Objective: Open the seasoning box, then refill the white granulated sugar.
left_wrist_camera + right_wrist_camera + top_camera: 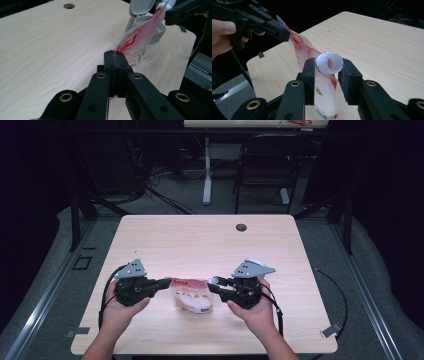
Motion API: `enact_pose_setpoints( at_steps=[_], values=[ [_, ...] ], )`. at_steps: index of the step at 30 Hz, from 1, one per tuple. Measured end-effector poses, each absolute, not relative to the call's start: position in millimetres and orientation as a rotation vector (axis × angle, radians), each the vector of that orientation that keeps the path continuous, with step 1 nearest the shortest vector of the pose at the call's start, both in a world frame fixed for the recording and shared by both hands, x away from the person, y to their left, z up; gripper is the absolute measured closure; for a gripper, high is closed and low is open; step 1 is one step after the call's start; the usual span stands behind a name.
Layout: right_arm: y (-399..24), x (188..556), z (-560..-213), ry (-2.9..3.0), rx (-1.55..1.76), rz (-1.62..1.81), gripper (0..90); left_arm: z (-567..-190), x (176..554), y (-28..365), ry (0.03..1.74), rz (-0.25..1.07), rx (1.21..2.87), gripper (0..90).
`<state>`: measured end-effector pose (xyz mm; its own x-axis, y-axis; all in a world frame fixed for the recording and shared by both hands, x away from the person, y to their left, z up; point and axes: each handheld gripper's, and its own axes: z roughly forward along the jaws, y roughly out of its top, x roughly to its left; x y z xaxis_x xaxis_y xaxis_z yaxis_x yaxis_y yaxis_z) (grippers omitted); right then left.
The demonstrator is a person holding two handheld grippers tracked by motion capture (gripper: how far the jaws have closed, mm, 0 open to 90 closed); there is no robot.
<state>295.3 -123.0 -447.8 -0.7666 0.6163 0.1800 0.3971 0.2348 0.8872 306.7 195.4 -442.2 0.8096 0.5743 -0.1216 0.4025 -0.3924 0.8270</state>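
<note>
**A:** What have you got in hand on your side?

**B:** I have a red and white pouch [191, 295] stretched between my two grippers, low over the near middle of the counter [200, 240]. My left gripper [166, 282] has its jaws pressed flat together on the pouch's left top corner. From the left gripper view I can see the thin film pinched right in the seam between the two pads [110, 61].

**A:** And the right one?

**B:** My right gripper [214, 284] is clamped on the pouch's white spout [329, 63]. In the right gripper view the jaws stand about halfway apart, one pad on either side of the spout, and both are touching it. The spout's mouth is uncovered and faces the camera, with pink showing inside.

**A:** Is the pouch resting on the counter or hanging?

**B:** From the high view its lower end sits at or just above the wood, but I cannot tell whether it truly touches. The top edge runs roughly level from left to right between the grippers.

**A:** Anything else close by?

**B:** In the left gripper view I see a pale grey hinged piece [145, 17] just behind the pouch, its flap raised; what it is I cannot say. There is a round cable hole [241, 227] at the far side of the counter, well apart from the pouch. Beyond the far edge stands a dark chair [265, 165].
</note>
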Motion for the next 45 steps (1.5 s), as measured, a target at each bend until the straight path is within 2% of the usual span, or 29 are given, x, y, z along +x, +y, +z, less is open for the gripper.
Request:
enact_pose_setpoints(
  at_steps=[20,24,29,39,45],
  values=[
    [-136.9,283.3,-446.9,2.290,0.968,1.530,66.6,-444.4,305.3,185.8,0.684,0.177,2.039,89.5],
    [-137.0,282.1,-444.6,2.296,0.951,1.535,61.0,-443.1,305.6,188.3,0.703,0.182,2.043,83.4],
    [-141.7,278.4,-436.1,2.317,0.926,1.517,59.5,-440.9,303.1,187.1,0.717,0.188,2.040,75.0],
    [-148.8,278.5,-416.2,2.312,0.912,1.527,58.5,-435.9,304.3,191.0,0.716,0.155,2.055,66.3],
    [-150.8,285.8,-399.5,2.329,0.916,1.520,55.2,-436.5,306.0,194.3,0.732,0.139,2.059,65.1]
  ],
)
